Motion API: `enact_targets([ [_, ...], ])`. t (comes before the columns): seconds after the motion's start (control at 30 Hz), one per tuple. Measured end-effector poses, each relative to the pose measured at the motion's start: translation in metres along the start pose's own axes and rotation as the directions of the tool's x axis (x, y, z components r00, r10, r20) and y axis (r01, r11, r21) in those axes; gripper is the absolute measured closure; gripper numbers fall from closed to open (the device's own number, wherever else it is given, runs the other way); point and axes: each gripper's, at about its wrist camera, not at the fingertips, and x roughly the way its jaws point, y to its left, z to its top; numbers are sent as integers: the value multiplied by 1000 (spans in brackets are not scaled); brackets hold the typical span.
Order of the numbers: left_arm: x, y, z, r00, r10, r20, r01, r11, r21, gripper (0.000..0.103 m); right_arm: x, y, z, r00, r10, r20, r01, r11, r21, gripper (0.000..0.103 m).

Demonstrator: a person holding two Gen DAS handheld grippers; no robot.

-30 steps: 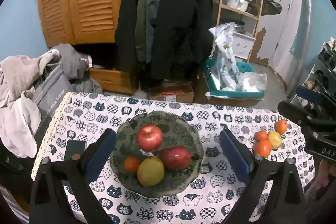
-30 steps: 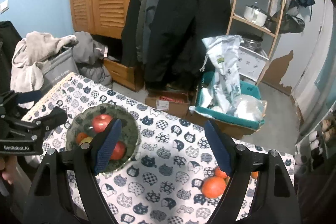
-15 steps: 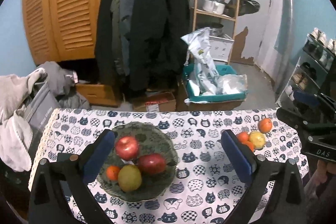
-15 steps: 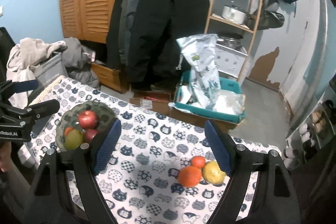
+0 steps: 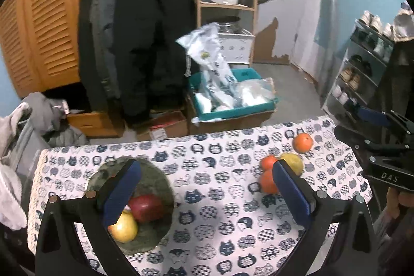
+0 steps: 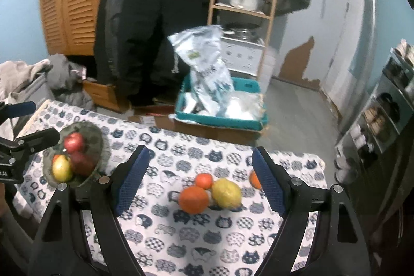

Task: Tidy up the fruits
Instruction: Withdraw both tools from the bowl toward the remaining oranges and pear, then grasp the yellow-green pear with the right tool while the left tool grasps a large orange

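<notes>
Both the left gripper (image 5: 207, 192) and right gripper (image 6: 200, 179) are held with jaws wide apart, nothing gripped. Oranges (image 6: 193, 199) and what is taken for a lemon (image 6: 227, 192) are seen below the right gripper on the table (image 6: 181, 237).

Bowl (image 5: 155, 180) partly hidden behind left tongs' finger, lone orange (image 6: 254, 179) half covered by right tongs' pad (image 6: 269, 188)

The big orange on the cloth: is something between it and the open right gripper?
Nothing visible. The right gripper is open and empty, and the big orange lies between its fingers' lines, with a small orange and a yellow fruit beside it.
</notes>
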Motion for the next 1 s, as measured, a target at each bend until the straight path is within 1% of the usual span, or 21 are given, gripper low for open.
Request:
enact_targets([
  [0.2, 14, -34, 4, 999, -30, -21, 31, 998, 52, 1, 0, -30, -12, 999, -35, -20, 36, 998, 52, 21],
  [0.4, 27, -60, 7, 997, -62, -48, 66, 995, 77, 1, -2, -53, -23, 997, -67, -33, 70, 994, 86, 21],
  [0.53, 36, -73, 8, 996, -66, -63, 72, 993, 89, 1, 1, -65, -30, 996, -80, -49, 85, 991, 100, 21],
  [0.8, 64, -89, 3, 989, -77, -129, 88, 993, 83, 1, 17, -79, -41, 990, -92, -104, 104, 988, 113, 21],
  [1.0, 90, -91, -6, 982, -61, -178, 76, 994, 74, 1, 35, -83, -50, 984, -94, -153, 112, 987, 112, 21],
])
